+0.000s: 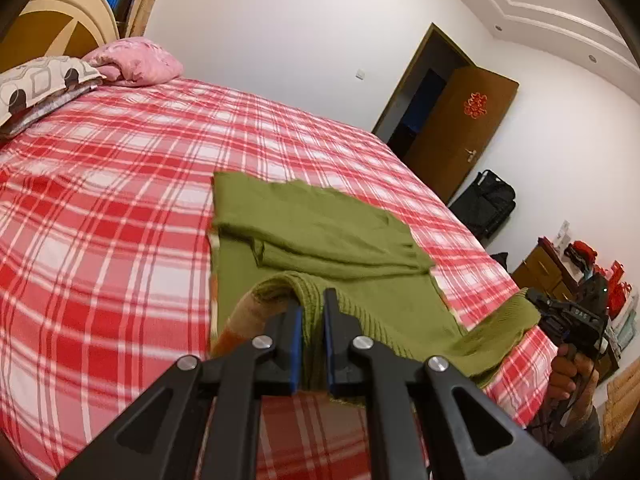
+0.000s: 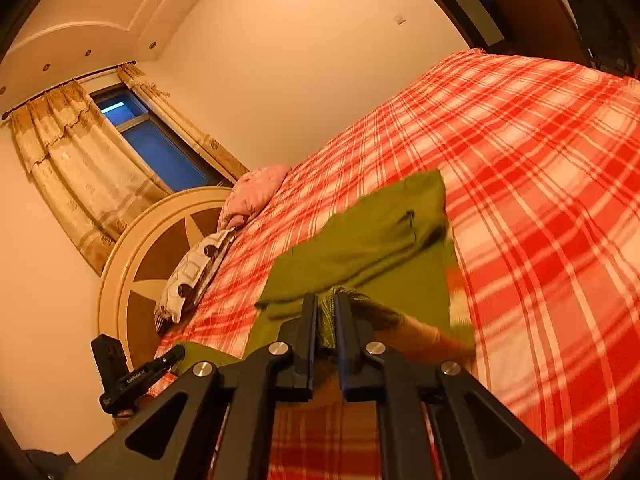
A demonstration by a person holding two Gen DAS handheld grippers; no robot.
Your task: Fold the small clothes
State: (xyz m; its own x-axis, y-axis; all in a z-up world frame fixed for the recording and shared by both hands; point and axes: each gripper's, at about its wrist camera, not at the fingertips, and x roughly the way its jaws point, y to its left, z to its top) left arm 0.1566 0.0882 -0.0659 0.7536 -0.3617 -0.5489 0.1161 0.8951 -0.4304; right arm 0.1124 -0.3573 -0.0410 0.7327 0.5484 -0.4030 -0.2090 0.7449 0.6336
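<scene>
A green knit sweater (image 1: 320, 224) lies on the red plaid bed (image 1: 100, 200), its sleeves folded across the body. My left gripper (image 1: 312, 304) is shut on the ribbed near hem at one corner and holds it raised off the bed. My right gripper (image 2: 326, 304) is shut on the hem's other corner; the sweater (image 2: 380, 236) stretches away from it. The right gripper (image 1: 568, 316) also shows in the left wrist view, with green cloth bunched at it. The left gripper (image 2: 136, 376) shows at the lower left of the right wrist view.
Pillows (image 1: 132, 60) and a round headboard (image 2: 160, 248) stand at the bed's head. An open brown door (image 1: 460, 128), a black bag (image 1: 484, 200) and a cluttered dresser (image 1: 560, 264) are beyond the bed. A curtained window (image 2: 152, 136) is behind the headboard.
</scene>
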